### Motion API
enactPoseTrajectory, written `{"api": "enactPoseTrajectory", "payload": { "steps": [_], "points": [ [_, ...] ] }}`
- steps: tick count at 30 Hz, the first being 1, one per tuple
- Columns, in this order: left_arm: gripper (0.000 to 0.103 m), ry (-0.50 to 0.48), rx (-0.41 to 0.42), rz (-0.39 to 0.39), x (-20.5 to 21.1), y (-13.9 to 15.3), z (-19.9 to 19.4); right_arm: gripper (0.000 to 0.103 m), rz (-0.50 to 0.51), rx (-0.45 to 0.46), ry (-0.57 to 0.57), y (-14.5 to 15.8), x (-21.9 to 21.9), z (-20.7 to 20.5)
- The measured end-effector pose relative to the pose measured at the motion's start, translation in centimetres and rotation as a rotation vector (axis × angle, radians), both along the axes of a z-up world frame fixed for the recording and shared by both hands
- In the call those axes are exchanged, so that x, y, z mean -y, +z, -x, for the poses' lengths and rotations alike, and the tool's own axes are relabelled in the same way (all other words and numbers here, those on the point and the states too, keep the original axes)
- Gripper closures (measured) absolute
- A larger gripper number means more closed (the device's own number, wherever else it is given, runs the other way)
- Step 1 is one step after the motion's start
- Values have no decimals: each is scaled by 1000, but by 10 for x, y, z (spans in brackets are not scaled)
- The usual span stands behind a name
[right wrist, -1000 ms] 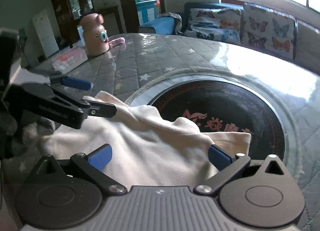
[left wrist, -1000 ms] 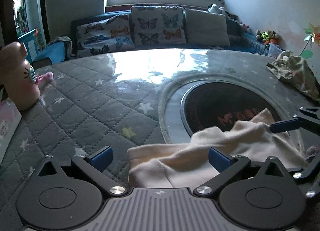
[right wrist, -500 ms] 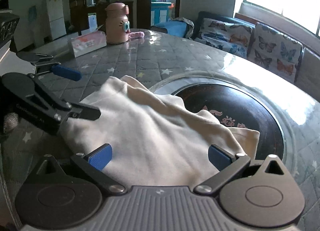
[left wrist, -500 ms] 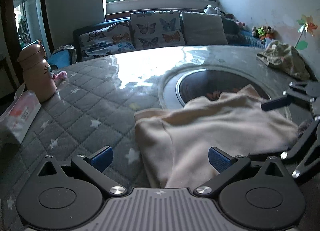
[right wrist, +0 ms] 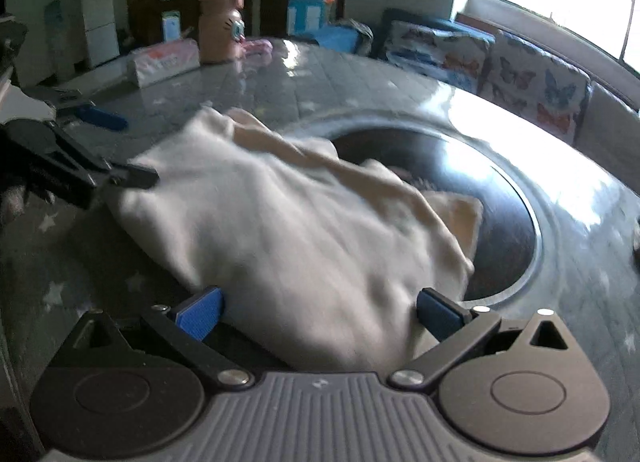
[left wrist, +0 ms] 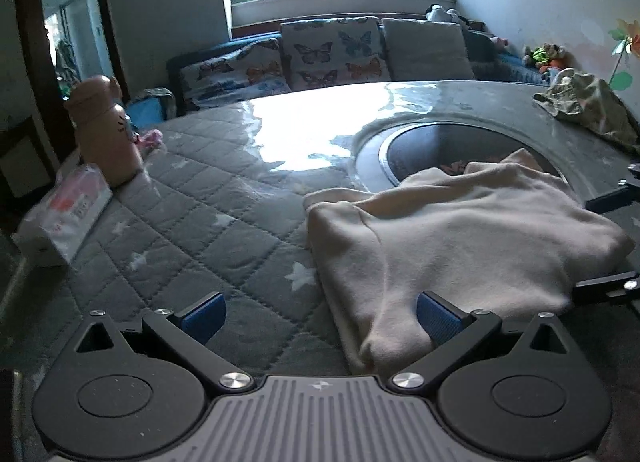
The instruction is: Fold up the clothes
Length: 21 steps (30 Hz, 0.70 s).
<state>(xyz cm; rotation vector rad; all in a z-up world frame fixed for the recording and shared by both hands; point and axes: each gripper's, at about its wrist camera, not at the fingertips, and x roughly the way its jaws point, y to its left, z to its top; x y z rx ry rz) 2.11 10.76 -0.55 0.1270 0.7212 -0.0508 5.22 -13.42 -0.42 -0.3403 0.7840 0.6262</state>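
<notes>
A cream garment (left wrist: 460,234) lies folded on the quilted grey table cover (left wrist: 192,221), with its far part over the dark round inset (left wrist: 432,141). My left gripper (left wrist: 320,316) is open just above the table; the garment's near left corner lies by its right finger. My right gripper (right wrist: 318,316) is open too, and the garment (right wrist: 300,229) spreads between its fingers without being pinched. In the right wrist view the left gripper's fingers (right wrist: 100,117) reach the garment's left edge. The right gripper's fingers (left wrist: 608,197) show at the right edge of the left wrist view.
A pink cat-faced bottle (left wrist: 102,133) and a tissue pack (left wrist: 68,209) stand at the table's left edge. An olive garment (left wrist: 588,107) lies crumpled at the far right. Behind the table is a sofa with butterfly cushions (left wrist: 332,53).
Both grippers have drawn back from the garment and risen, staying open. The garment, bunched a second ago, now lies flatter and more spread on the table.
</notes>
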Motion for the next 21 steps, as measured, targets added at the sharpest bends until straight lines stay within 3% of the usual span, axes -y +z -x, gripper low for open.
{"api": "enactPoseTrajectory", "payload": {
  "steps": [9,18,21],
  "points": [
    [0,-40,15,-53,7,3,11,0,-22,40,-23,8,6,4],
    [0,-19,15,-18,0,5,10,0,-37,71,-132,18,34,1],
    [0,-4,4,-7,-4,1,8,0,4,69,-163,11,40,-3]
  ]
}}
